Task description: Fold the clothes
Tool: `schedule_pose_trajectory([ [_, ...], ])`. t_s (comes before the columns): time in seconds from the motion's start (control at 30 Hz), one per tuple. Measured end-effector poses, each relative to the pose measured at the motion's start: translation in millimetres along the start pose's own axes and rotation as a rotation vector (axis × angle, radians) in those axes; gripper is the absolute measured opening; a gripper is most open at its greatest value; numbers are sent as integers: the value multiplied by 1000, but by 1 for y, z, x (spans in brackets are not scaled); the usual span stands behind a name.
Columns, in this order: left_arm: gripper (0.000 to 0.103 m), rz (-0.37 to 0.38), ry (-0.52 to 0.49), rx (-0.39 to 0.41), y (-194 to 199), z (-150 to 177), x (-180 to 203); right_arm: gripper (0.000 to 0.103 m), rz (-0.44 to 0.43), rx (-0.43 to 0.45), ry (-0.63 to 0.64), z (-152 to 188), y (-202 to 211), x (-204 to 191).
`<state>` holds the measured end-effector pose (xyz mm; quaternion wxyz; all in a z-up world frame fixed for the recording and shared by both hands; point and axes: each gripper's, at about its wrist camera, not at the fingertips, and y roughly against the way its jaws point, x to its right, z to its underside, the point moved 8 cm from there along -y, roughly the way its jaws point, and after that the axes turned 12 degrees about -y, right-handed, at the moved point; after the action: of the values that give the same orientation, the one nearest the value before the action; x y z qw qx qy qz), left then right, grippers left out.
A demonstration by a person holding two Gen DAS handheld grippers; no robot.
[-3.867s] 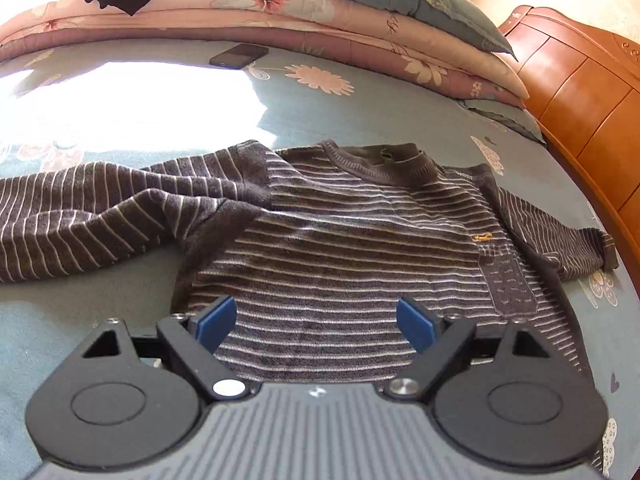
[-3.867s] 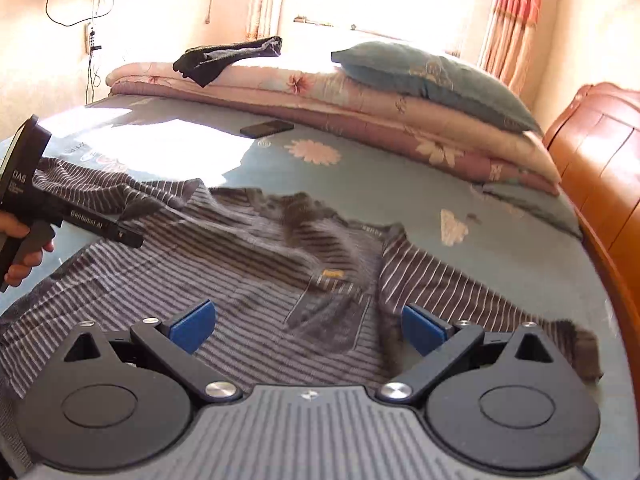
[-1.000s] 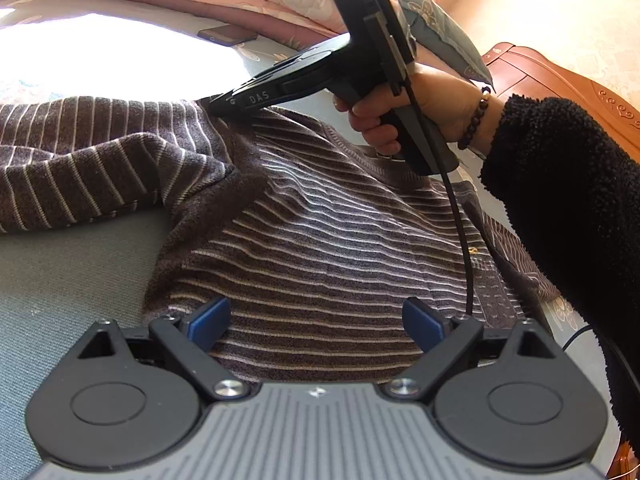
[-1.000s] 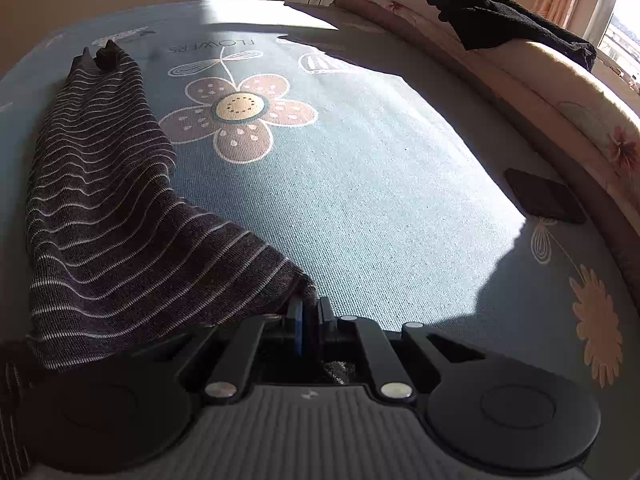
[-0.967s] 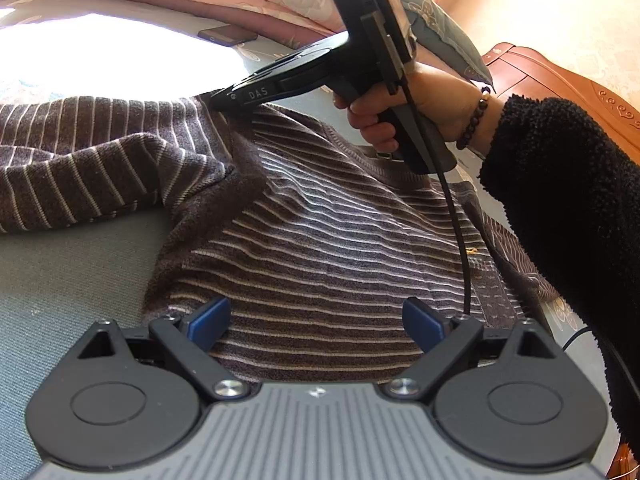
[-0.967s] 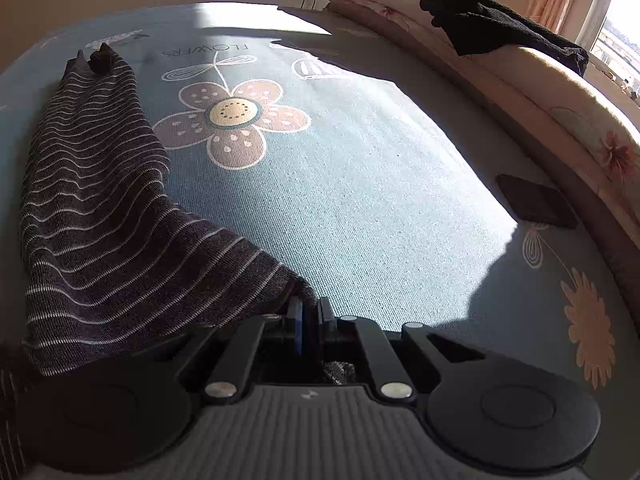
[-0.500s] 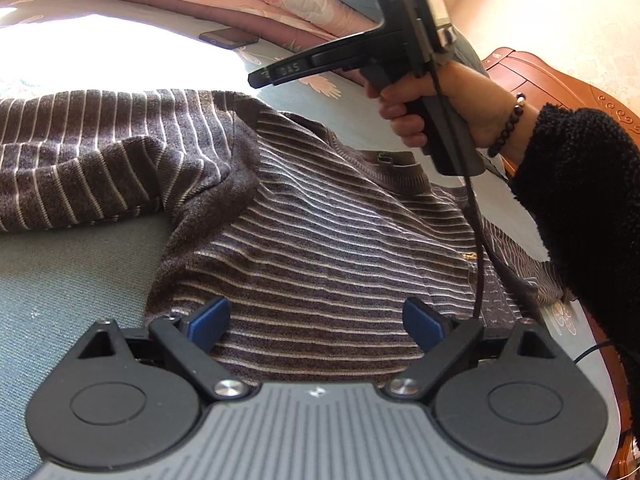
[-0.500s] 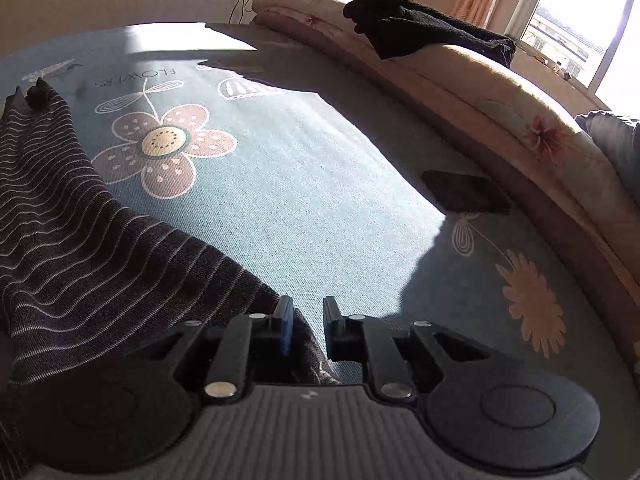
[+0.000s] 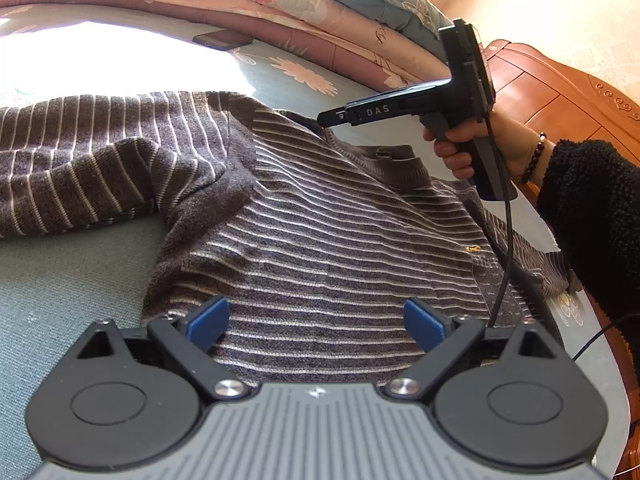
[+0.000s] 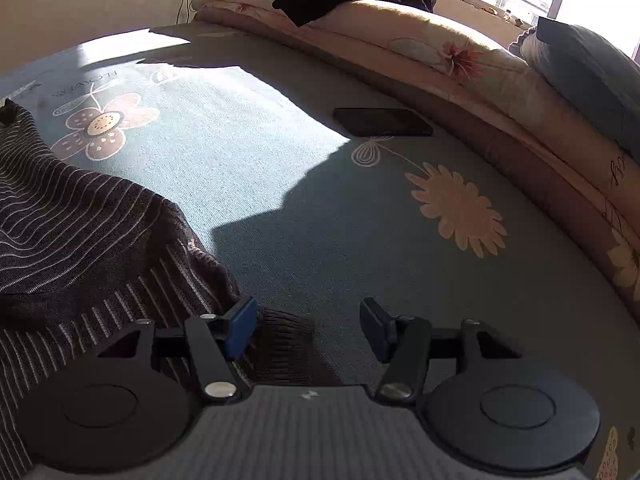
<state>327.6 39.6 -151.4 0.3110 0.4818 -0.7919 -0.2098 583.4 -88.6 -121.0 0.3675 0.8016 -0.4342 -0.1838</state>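
A: Sweater lies flat on the bed, chest up, left sleeve spread to the side. What changed just now?

B: The right gripper let go of the shoulder it pinched a second ago. Its jaws are opening, and only the collar edge lies loosely between them, not pressed.

A: And the left gripper?

B: Wide open above the hem, holding nothing.

A: So what does it mean for folding?

B: I think the smoothing is done and no fold is made yet. The sleeve probably comes next.

A: Any writing?

B: "DAS" on the right gripper's finger. The sheet has "FLOWERS", seen upside down. The phone shows nothing.
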Motion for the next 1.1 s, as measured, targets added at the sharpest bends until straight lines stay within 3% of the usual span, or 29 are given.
schedule_pose_trajectory([
  [0.17,95,2,-6,2,-1,0,1,65,-97,-27,-85,17,-25,2],
  [0.23,95,2,-8,3,-2,1,1,49,-140,-15,-136,21,-25,3],
  [0.27,95,3,-9,4,-2,1,1,25,-151,-4,-145,23,-22,2],
  [0.3,95,3,-10,4,-2,1,1,14,-138,9,-122,24,-19,-3],
  [0.37,95,4,-11,5,-2,1,1,13,-57,37,-50,22,-17,-11],
  [0.6,95,9,-7,7,-3,1,1,16,56,34,-138,10,-33,-1],
  [0.63,95,10,-8,8,-3,1,1,18,66,32,-148,9,-34,0],
  [0.67,95,10,-10,8,-3,1,1,33,81,29,-162,8,-32,2],
  [0.7,95,10,-12,8,-4,1,1,40,96,32,-167,6,-25,5],
  [0.93,95,14,-11,11,-4,2,1,49,183,77,-97,0,70,40],
  [0.97,95,15,-10,12,-4,1,1,55,207,72,-99,4,82,49],
  [1.1,95,16,-10,13,-3,2,1,56,276,23,-118,38,120,91],
])
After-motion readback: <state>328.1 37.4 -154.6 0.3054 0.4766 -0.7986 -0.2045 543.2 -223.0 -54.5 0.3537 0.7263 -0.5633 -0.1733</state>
